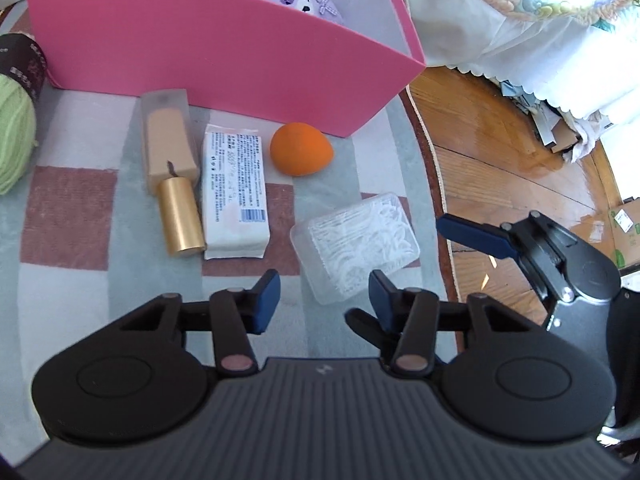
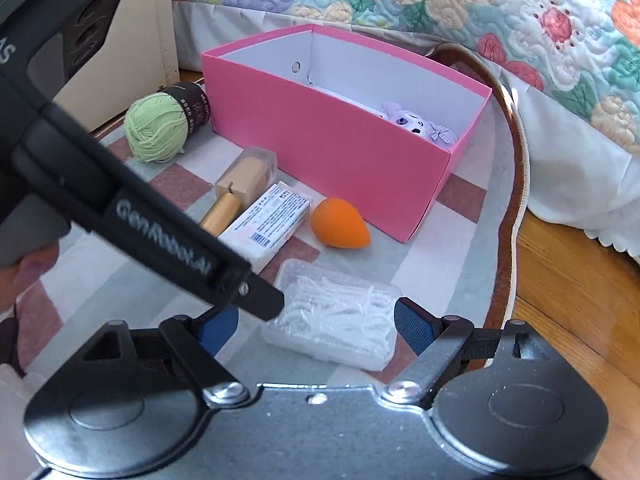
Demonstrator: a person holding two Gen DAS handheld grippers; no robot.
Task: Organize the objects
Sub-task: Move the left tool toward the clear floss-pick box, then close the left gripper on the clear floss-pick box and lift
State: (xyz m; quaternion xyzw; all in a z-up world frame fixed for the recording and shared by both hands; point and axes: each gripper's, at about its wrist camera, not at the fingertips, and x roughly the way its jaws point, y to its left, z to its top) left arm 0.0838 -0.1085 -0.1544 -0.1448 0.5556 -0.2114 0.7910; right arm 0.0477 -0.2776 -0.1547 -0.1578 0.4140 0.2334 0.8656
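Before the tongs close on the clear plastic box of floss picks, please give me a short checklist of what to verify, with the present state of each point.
1. Clear plastic box of floss picks lies flat on the rug, lid shut: ok.
2. Right tongs open, the clear box between the pads: ok.
3. Pads pressing the clear box: not ok, gaps on both sides.
4. Left tongs partly open and empty, near the box's corner: ok.
5. Left tongs' finger crosses in front of the right tongs: not ok, it may collide.
6. Pink cardboard box open on top, space beside the purple plush toy: ok.
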